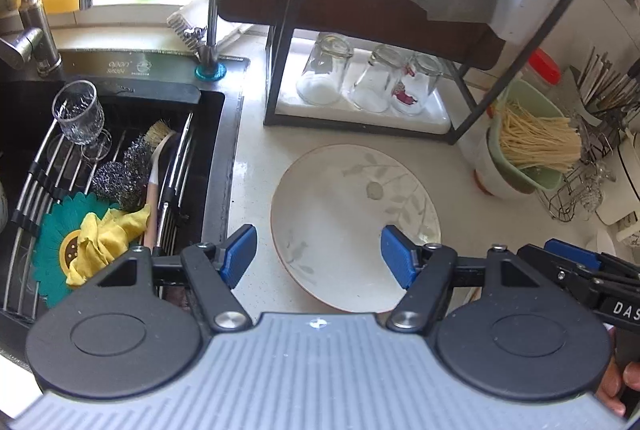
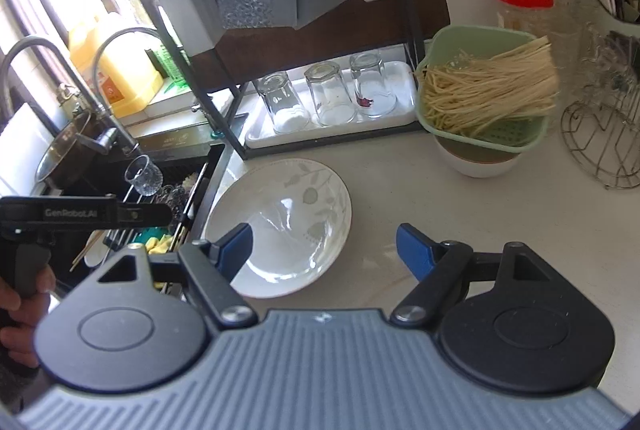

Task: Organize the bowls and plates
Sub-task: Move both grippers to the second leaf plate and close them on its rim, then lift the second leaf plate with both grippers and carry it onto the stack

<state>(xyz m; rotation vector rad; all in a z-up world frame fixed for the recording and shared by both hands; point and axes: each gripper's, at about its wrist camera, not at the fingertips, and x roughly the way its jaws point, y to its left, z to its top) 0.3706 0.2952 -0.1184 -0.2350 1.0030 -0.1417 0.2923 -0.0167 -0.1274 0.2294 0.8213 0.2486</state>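
The plate [image 1: 356, 226], white with a faint leaf print and a thin brown rim, lies flat on the pale counter [image 1: 256, 165] just right of the sink [image 1: 216, 149] and in front of the black rack [image 1: 280, 69], where three glasses [image 1: 372, 77] stand upside down on a white tray. It is directly ahead of and below both tools, and being round it offers no long side to favour; what matters is which rim each one faces. The left gripper [image 1: 318, 256] hangs over the near part of the plate, its right blue pad above the dish and its left pad above bare counter by the sink edge, so the plate's left rim lies between the pads. The right gripper [image 2: 324, 248] sits further to the plate's right, with only its left pad over the dish and the rest over counter. I judge the left one better placed for a grasp on the near rim. Both stand wide, holding nothing and touching nothing. A white bowl [image 2: 476, 161] sits well apart to the right, under a green strainer [image 2: 484, 133] of dry noodles, and it will need clearing before it can be stacked.
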